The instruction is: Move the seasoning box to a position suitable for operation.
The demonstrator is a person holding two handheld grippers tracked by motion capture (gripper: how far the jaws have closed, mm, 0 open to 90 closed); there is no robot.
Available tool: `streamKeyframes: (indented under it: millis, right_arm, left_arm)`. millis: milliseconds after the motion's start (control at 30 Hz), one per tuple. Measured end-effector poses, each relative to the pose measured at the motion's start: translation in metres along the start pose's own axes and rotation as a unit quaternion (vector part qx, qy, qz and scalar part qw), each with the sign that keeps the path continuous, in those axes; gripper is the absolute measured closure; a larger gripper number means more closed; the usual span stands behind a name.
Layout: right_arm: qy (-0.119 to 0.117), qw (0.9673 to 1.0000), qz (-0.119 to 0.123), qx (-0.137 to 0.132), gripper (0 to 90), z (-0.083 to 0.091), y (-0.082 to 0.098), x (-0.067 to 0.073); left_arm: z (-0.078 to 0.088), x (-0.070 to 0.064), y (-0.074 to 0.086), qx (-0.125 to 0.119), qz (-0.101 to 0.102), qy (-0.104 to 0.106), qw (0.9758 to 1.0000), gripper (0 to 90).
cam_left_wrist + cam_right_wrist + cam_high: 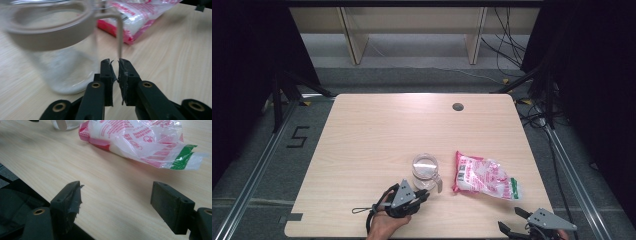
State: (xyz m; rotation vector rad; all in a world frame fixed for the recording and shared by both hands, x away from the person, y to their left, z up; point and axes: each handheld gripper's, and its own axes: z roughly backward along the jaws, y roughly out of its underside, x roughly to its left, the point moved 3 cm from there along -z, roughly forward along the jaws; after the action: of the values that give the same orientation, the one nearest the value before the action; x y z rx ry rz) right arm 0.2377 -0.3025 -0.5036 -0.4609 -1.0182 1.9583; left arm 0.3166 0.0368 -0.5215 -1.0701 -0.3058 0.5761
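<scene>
A clear jug (425,170) with a beige rim and a thin handle (438,184) stands at the table's near middle. To its right lies a red-printed plastic bag (484,180) of white grains. My left gripper (424,195) sits just in front of the jug. In the left gripper view its jaws (115,63) stand a narrow gap apart. The handle's (119,32) lower end hangs just beyond the tips, not pinched. My right gripper (513,221) rests at the front right edge. Its jaws (118,192) are wide open on bare wood, short of the bag (140,140).
The wooden table (377,130) has a round cable hole (457,106) near its far edge. A thin cord loop (359,210) trails left of the left hand. Beyond the table are dark stands, floor cables and a wooden frame.
</scene>
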Motion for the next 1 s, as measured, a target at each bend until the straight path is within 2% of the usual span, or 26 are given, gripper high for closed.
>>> streamKeyframes:
  millis: [33,100,133,200,233,267,367,400,433,467,500,567,633,667,700,733,800,833,933,1000]
  right_arm:
    - [-0.006,1.0,-0.007,0.001,25.4,0.0,0.0,0.001]
    - [-0.006,1.0,-0.007,0.001,25.4,0.0,0.0,0.001]
    - [0.001,1.0,0.0,0.0,25.5,0.0,0.0,0.0]
    - [0.002,1.0,0.002,0.0,25.4,0.0,0.0,-0.001]
    - [-0.002,1.0,-0.007,0.004,25.4,0.0,0.001,0.0]
    - [-0.001,1.0,-0.005,0.004,25.4,0.0,0.001,0.0]
    - [0.0,1.0,0.003,0.002,25.5,0.0,0.001,-0.001]
    - [-0.006,1.0,-0.006,0.004,25.5,0.0,0.001,0.001]
    - [-0.006,1.0,-0.006,0.005,25.4,0.0,0.001,0.001]
    - [-0.002,1.0,0.003,0.003,25.4,0.0,0.001,0.0]
    - [-0.002,1.0,0.003,0.004,25.4,0.0,0.001,0.0]
    - [-0.001,1.0,0.005,0.004,25.6,0.0,0.001,0.0]
    - [-0.003,1.0,0.003,0.005,25.7,0.0,0.001,0.0]
    - [-0.008,0.9999,-0.005,0.006,25.7,0.0,0.001,0.001]
    - [-0.006,1.0,-0.003,0.005,25.7,0.0,0.001,0.0]
    - [-0.005,1.0,-0.004,0.006,25.7,0.0,0.001,0.0]
    - [-0.001,1.0,0.004,0.001,25.7,0.0,0.001,-0.002]
    - [-0.007,0.9998,-0.016,0.012,25.7,0.001,0.002,0.001]
    - [-0.006,0.9997,-0.022,0.012,25.7,0.002,0.002,0.002]
    - [-0.008,0.9997,-0.018,0.012,25.7,0.002,0.002,0.002]
  left_arm:
    - [-0.004,-0.001,-0.002,0.0,0.0,0.001,1.0,77.5]
    - [-0.012,-0.001,-0.006,0.004,0.0,-0.003,1.0,74.1]
    - [-0.016,-0.001,-0.008,-0.001,0.004,-0.002,1.0,73.2]
    - [-0.022,-0.001,-0.01,0.006,0.005,-0.002,1.0,72.1]
    - [-0.025,0.0,-0.01,0.011,0.004,-0.002,0.9999,71.6]
    - [-0.029,-0.002,-0.011,0.007,0.012,0.003,0.9999,71.4]
    - [-0.034,-0.004,-0.013,0.006,0.005,0.003,1.0,71.1]
    - [-0.035,-0.004,-0.015,0.007,0.001,0.001,1.0,70.8]
    - [-0.037,-0.005,-0.017,0.0,0.007,-0.006,1.0,70.8]
    - [-0.038,-0.004,-0.018,0.004,0.003,-0.005,1.0,71.0]
    - [-0.041,-0.004,-0.02,-0.002,0.005,-0.007,1.0,71.6]
    - [-0.045,-0.006,-0.023,-0.001,-0.003,-0.008,1.0,76.0]
    - [-0.047,-0.006,-0.025,0.003,-0.02,-0.024,0.9995,79.8]
    - [-0.047,-0.005,-0.025,0.002,-0.017,-0.021,0.9996,82.4]
    - [-0.046,-0.003,-0.025,0.004,-0.014,-0.013,0.9998,82.9]
    - [-0.045,-0.003,-0.024,0.002,-0.003,-0.013,0.9999,83.2]
    - [-0.042,-0.002,-0.023,0.001,-0.013,-0.011,0.9999,83.4]
    - [-0.04,-0.002,-0.022,0.0,-0.009,-0.007,0.9999,83.4]
    - [-0.03,0.001,-0.017,0.003,-0.015,0.001,0.9999,82.9]
    - [-0.022,0.003,-0.014,0.002,-0.013,0.006,0.9999,82.0]
